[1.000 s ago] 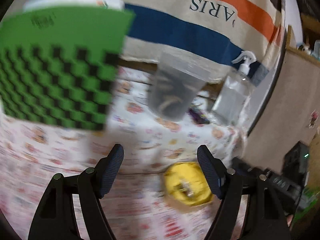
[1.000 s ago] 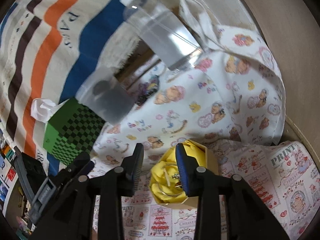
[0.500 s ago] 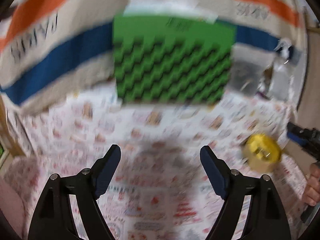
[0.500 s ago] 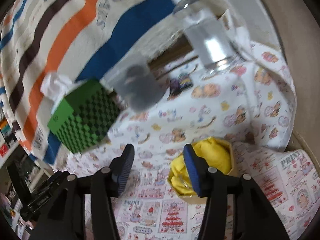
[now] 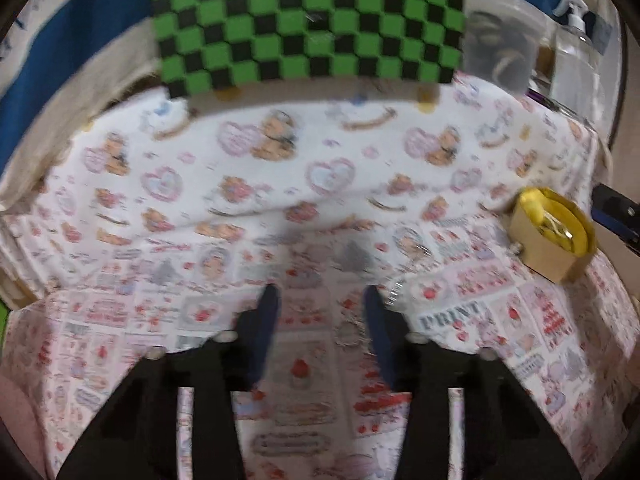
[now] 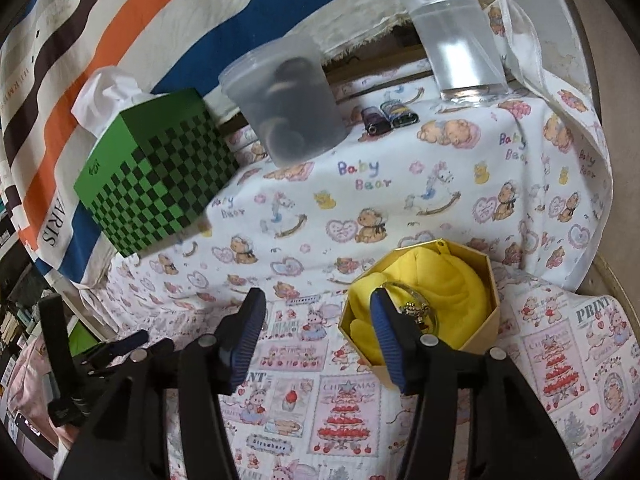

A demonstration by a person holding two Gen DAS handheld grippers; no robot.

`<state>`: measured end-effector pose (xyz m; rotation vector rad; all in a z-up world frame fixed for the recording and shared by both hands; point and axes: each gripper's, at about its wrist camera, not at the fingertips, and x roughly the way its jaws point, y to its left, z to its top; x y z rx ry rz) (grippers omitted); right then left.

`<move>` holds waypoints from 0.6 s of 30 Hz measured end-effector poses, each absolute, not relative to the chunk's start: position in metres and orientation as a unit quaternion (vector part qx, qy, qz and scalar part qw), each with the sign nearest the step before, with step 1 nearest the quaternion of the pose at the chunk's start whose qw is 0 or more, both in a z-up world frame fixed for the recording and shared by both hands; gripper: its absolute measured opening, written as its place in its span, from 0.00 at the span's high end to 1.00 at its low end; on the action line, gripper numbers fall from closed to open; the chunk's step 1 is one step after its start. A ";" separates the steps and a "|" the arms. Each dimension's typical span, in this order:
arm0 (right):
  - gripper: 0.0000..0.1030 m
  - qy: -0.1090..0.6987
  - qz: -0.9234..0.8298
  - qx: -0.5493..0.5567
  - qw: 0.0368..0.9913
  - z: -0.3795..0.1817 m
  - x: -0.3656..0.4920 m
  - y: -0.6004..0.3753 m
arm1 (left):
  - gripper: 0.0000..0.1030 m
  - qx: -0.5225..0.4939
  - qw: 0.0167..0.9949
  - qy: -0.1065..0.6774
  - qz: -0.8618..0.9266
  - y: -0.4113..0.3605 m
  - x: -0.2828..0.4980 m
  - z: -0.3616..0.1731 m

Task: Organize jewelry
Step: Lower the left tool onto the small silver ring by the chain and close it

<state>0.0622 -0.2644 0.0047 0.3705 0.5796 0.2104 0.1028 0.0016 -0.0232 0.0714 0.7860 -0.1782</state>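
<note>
A hexagonal gold box [image 6: 476,332] lined with yellow cloth holds a thin bangle with a small charm [image 6: 416,310]. It stands on the printed cloth, just right of my right gripper [image 6: 316,312], which is open and empty; its right finger overlaps the box's near-left edge. In the left wrist view the same box [image 5: 548,236] sits at the far right. My left gripper [image 5: 320,306] is open and empty over bare printed cloth, with a faint thin chain [image 5: 394,292] beside its right finger. The left gripper also shows at the lower left of the right wrist view [image 6: 116,346].
A green-and-black checkered tissue box [image 6: 156,176] stands at the back left, also in the left wrist view [image 5: 308,20]. A frosted plastic tub [image 6: 288,100] with dark items, a clear pump bottle [image 6: 456,36] and two small dark objects [image 6: 388,118] line the back. A striped cloth hangs behind.
The left gripper swung left away from the yellow box and dropped close to the cloth, jaws narrower. The right gripper opened wider and pulled back slightly from the box.
</note>
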 end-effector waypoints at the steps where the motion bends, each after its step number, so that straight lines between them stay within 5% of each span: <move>1: 0.50 0.284 0.106 0.183 0.935 0.005 0.062 -0.264 | 0.67 0.030 0.916 0.389 -0.091 0.001 0.104 -0.025; 18: 0.50 0.295 0.101 0.170 0.935 0.003 0.066 -0.261 | 0.73 0.043 0.893 0.441 -0.084 -0.024 0.118 -0.046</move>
